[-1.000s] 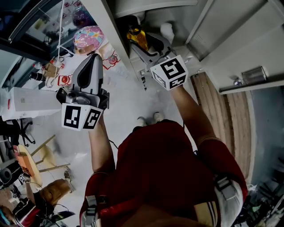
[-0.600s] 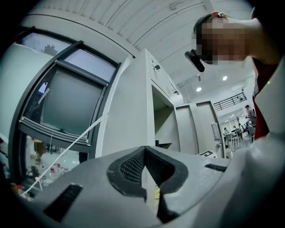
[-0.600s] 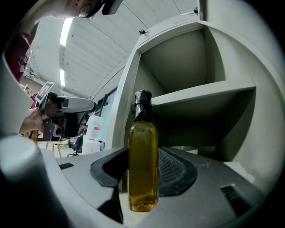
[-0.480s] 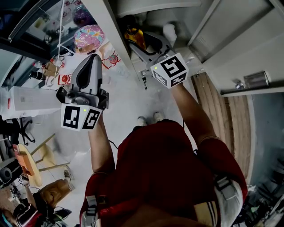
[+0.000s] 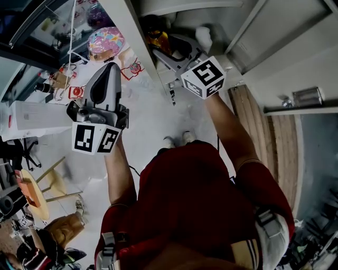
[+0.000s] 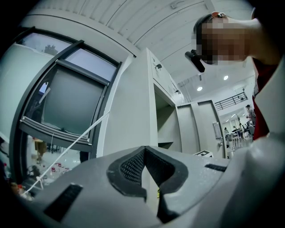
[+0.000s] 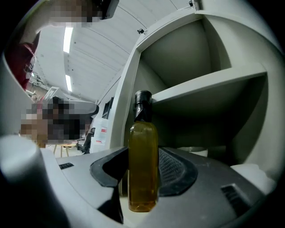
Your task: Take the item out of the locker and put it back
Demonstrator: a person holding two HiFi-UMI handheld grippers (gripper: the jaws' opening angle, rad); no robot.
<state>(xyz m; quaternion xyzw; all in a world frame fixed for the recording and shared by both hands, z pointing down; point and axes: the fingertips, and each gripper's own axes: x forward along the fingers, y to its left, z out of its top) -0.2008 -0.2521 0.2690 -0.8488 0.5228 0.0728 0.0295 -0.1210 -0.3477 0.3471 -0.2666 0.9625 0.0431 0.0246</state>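
Note:
My right gripper (image 5: 168, 46) is shut on a slim bottle (image 7: 142, 164) of amber liquid with a black cap, held upright between the pads. In the head view the bottle (image 5: 157, 40) sits at the mouth of the open white locker (image 5: 158, 6). The right gripper view shows a locker shelf (image 7: 209, 84) just above and behind the bottle. My left gripper (image 5: 109, 71) hangs left of the locker's side wall (image 5: 127, 37), jaws shut with nothing between them. In the left gripper view its jaws (image 6: 143, 153) point along that wall.
The locker door (image 5: 274, 31) stands open at the right. A white object (image 5: 203, 37) rests inside the locker beside the bottle. A colourful round thing (image 5: 105, 45) and small bottles lie at the left. The person's feet (image 5: 177, 141) are below on the pale floor.
The right gripper has tipped slightly and carried the bottle a little further up towards the locker opening. The left gripper has stayed where it was.

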